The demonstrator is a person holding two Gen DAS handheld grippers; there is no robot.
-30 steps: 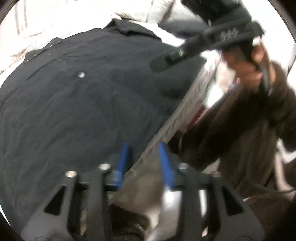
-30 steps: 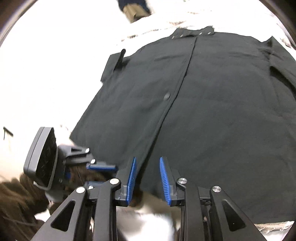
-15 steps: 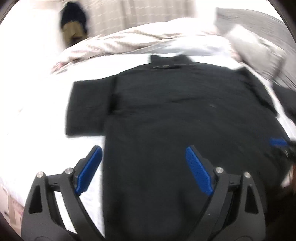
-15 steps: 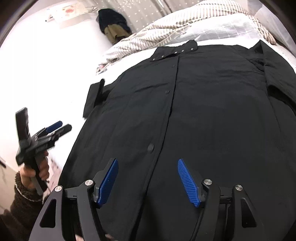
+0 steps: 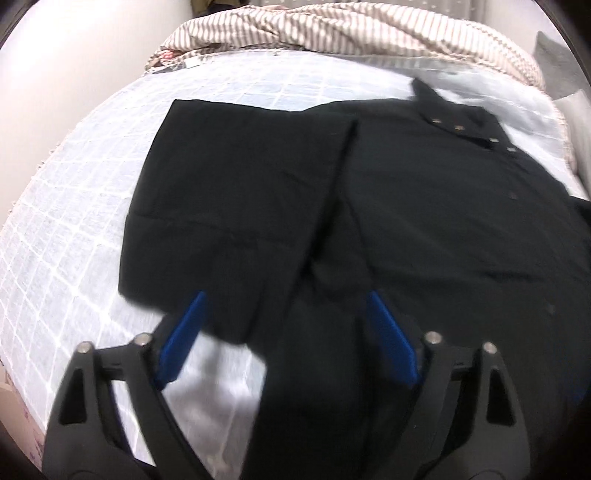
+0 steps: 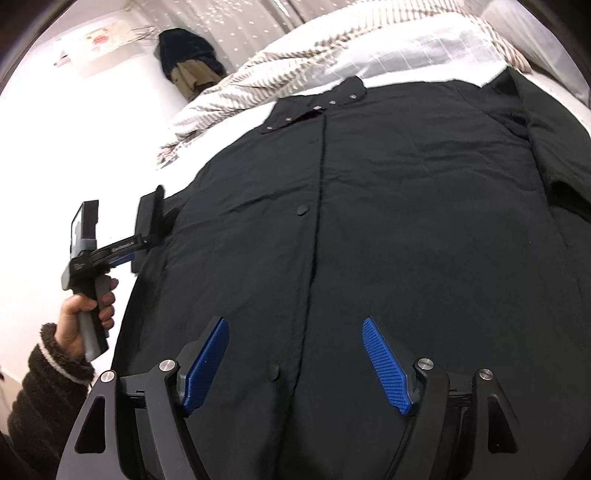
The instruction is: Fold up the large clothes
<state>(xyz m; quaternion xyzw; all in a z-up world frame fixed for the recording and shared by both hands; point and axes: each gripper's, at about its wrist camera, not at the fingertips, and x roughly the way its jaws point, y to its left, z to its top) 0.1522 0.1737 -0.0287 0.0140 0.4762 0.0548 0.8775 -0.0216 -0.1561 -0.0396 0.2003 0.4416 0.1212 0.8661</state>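
Observation:
A large black button-up shirt (image 6: 388,229) lies flat and front up on a bed, collar (image 6: 317,105) at the far end. In the left wrist view its short left sleeve (image 5: 229,206) is spread out on the bedspread. My left gripper (image 5: 284,332) is open and empty, hovering over the sleeve's lower edge beside the armpit; it also shows in the right wrist view (image 6: 147,243) at the shirt's left side. My right gripper (image 6: 295,354) is open and empty above the lower button placket.
A white checked bedspread (image 5: 74,206) covers the bed. A striped duvet (image 5: 351,33) is bunched at the head. A dark garment (image 6: 188,66) hangs on the far wall by a curtain. The right sleeve (image 6: 546,147) lies folded at the right side.
Both grippers opened from nearly shut. The left gripper swung from the bed's edge to over the left sleeve. The right gripper rose and moved over the lower shirt front.

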